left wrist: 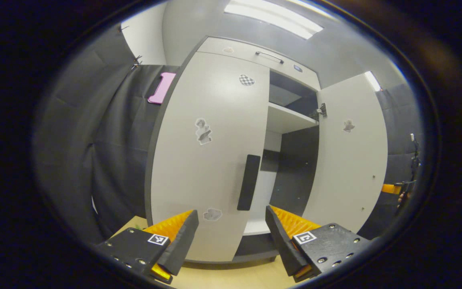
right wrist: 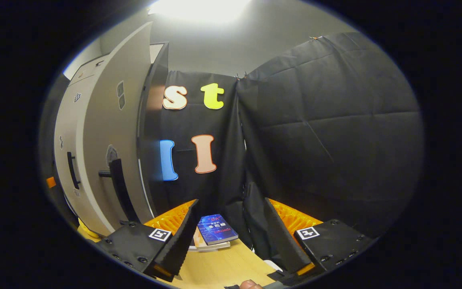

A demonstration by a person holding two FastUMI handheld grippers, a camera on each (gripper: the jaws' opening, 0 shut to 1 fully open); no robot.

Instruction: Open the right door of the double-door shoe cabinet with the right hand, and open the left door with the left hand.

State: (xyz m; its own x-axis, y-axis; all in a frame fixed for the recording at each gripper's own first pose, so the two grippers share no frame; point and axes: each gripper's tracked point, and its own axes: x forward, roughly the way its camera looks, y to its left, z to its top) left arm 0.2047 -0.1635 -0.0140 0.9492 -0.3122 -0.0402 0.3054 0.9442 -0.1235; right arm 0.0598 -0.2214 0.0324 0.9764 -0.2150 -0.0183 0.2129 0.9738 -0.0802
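right door [left wrist: 349, 160] already swung open, half done. left door [left wrist: 211, 160] shut, handle [left wrist: 249, 182] untouched just ahead of left gripper [left wrist: 231, 237], fingers spread, empty. right gripper [right wrist: 229, 237] spread too, off cabinet.

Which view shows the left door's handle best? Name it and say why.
The left gripper view: the left door faces the camera, and its dark vertical handle stands whole near the door's inner edge, above the open left gripper. The right gripper view catches that handle small and edge-on, far to the side.
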